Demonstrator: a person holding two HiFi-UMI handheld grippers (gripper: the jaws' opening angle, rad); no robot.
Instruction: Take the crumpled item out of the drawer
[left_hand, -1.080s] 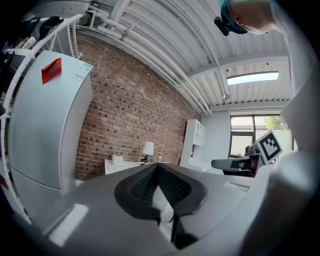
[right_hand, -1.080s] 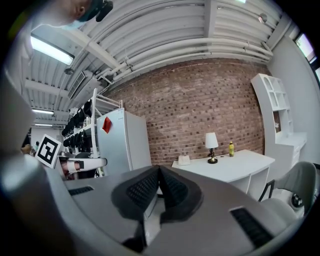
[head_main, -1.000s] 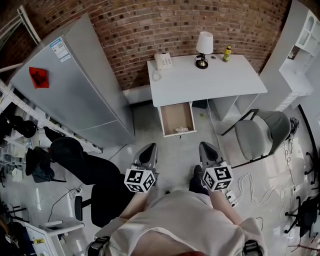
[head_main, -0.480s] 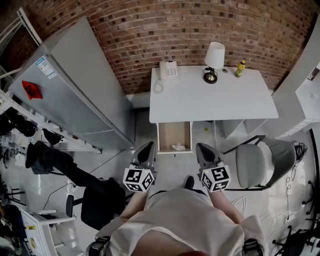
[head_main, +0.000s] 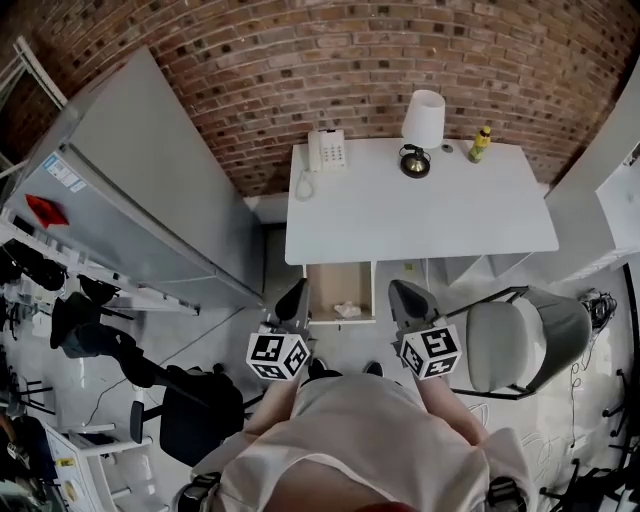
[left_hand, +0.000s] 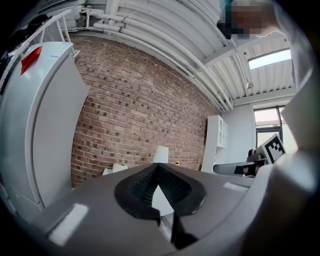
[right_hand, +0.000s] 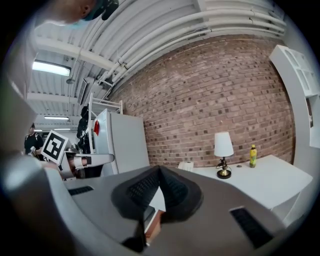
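Note:
The white desk (head_main: 430, 215) has its wooden drawer (head_main: 318, 292) pulled open toward me. A small crumpled white item (head_main: 346, 309) lies near the drawer's front edge. In the head view my left gripper (head_main: 295, 297) hovers just left of the drawer front, and my right gripper (head_main: 401, 295) just right of it, both above the floor. Each is shut with nothing between its jaws. In the left gripper view the left gripper (left_hand: 156, 168) points at the brick wall; in the right gripper view the right gripper (right_hand: 159, 169) points toward the desk top.
On the desk stand a telephone (head_main: 327, 149), a lamp (head_main: 420, 118) and a yellow bottle (head_main: 481, 143). A grey chair (head_main: 520, 345) stands right of the drawer. A tall grey cabinet (head_main: 140, 190) is left of the desk, a black chair (head_main: 190, 420) behind it.
I have walked closer to the desk: the desk and open drawer now sit nearer, with the drawer front between my two grippers. Both grippers stayed shut.

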